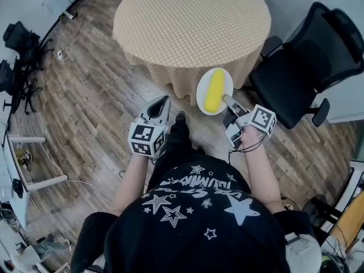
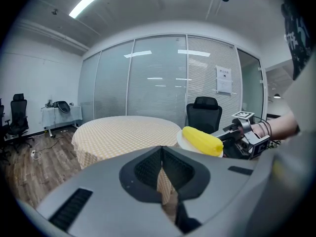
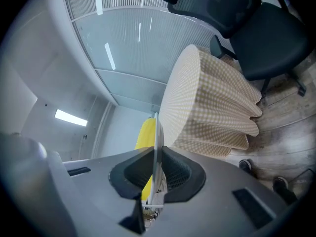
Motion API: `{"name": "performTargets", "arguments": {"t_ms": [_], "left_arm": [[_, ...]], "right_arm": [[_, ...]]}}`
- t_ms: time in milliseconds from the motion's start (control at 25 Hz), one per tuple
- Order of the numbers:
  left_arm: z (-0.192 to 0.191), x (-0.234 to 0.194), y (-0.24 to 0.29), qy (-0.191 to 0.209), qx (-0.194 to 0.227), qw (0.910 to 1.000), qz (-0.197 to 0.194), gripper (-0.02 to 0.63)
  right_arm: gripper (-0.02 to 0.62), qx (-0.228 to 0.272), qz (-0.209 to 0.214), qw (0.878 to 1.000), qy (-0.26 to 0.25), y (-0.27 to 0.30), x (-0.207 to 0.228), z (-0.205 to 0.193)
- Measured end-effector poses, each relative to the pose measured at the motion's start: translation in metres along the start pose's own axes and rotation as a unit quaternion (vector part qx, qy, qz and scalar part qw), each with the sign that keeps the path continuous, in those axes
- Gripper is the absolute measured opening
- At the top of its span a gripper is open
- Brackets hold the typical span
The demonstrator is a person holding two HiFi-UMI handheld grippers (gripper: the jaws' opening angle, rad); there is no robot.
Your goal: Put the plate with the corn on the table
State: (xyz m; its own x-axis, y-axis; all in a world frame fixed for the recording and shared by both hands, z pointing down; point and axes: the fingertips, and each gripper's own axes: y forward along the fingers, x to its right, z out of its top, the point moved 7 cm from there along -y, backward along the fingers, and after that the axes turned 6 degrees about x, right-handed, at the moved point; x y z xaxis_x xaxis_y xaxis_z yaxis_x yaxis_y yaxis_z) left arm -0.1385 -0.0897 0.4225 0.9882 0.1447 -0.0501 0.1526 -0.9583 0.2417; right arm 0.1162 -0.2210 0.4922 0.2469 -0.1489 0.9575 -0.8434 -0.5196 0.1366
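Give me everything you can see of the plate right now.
The plate is small, round and white, with a smooth surface that looks like ceramic or plastic. It is held roughly level in the air, just short of the round table and above the wooden floor. One yellow corn cob lies across its middle. The right gripper is shut on its near rim, and nothing else touches it.

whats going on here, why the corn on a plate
A person stands at a round table covered with a checked cloth, a claw in each hand. The right claw is shut on the rim of a white plate with a corn cob lying on it. The plate is in the air near the table's edge, not yet set down. The left claw is shut and empty.
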Motion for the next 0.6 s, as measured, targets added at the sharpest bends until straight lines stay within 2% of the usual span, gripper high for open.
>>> {"name": "performTargets", "arguments": {"t_ms": [200, 400, 600], "left_arm": [[0.004, -0.011, 0.021, 0.002, 0.003, 0.9997, -0.026, 0.008], [0.016, -0.055, 0.086, -0.005, -0.004, 0.9988, -0.049, 0.008], [0.032, -0.085, 0.131, 0.005, -0.001, 0.9977, -0.068, 0.008]], "right_arm": [[0.044, 0.017, -0.009, 1.0, -0.001, 0.005, -0.001, 0.003], [0.044, 0.038, -0.023, 0.999, 0.009, 0.06, 0.008, 0.034], [0.044, 0.058, -0.033, 0.998, 0.006, 0.097, 0.012, 0.057]]}}
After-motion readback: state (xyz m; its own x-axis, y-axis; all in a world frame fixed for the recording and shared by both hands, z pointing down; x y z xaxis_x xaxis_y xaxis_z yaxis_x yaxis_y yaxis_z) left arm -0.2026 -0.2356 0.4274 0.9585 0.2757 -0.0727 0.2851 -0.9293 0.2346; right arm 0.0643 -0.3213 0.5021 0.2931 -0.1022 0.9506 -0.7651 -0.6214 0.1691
